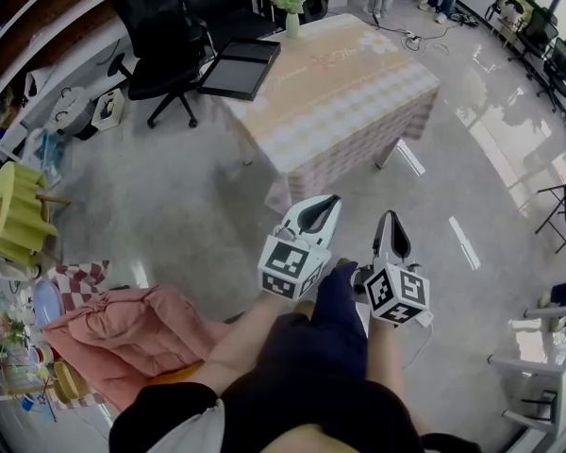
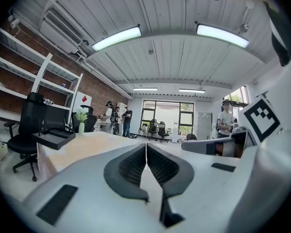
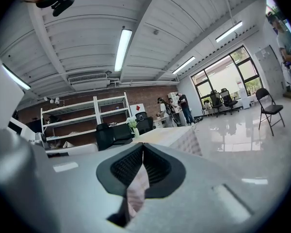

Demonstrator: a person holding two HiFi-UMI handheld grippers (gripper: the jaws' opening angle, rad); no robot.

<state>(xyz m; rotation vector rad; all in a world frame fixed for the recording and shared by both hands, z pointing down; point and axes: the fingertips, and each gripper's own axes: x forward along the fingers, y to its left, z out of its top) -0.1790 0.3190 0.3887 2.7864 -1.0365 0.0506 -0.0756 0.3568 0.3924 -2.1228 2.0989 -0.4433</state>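
Polished floor [image 1: 198,206] is seen beneath the left gripper [image 1: 328,201] and right gripper [image 1: 389,217], both pressed together and empty; the cloth-covered table [image 1: 358,92] is set ahead, well apart.

Bright, even daylight fills the room. Beyond the table [image 1: 340,92], windows [image 2: 167,118] throw white streaks of glare on the glossy floor [image 1: 491,149] to the table's right. Left of the table the floor looks duller and greyer. Long ceiling lamps [image 2: 117,37] above the table burn almost white. A soft shadow lies under the table's near edge. All three views bulge like a fisheye, and both gripper views have black rounded corners. The left gripper [image 2: 146,145] and right gripper [image 3: 143,145] loom close and soft-focused, while the table behind them is sharper.
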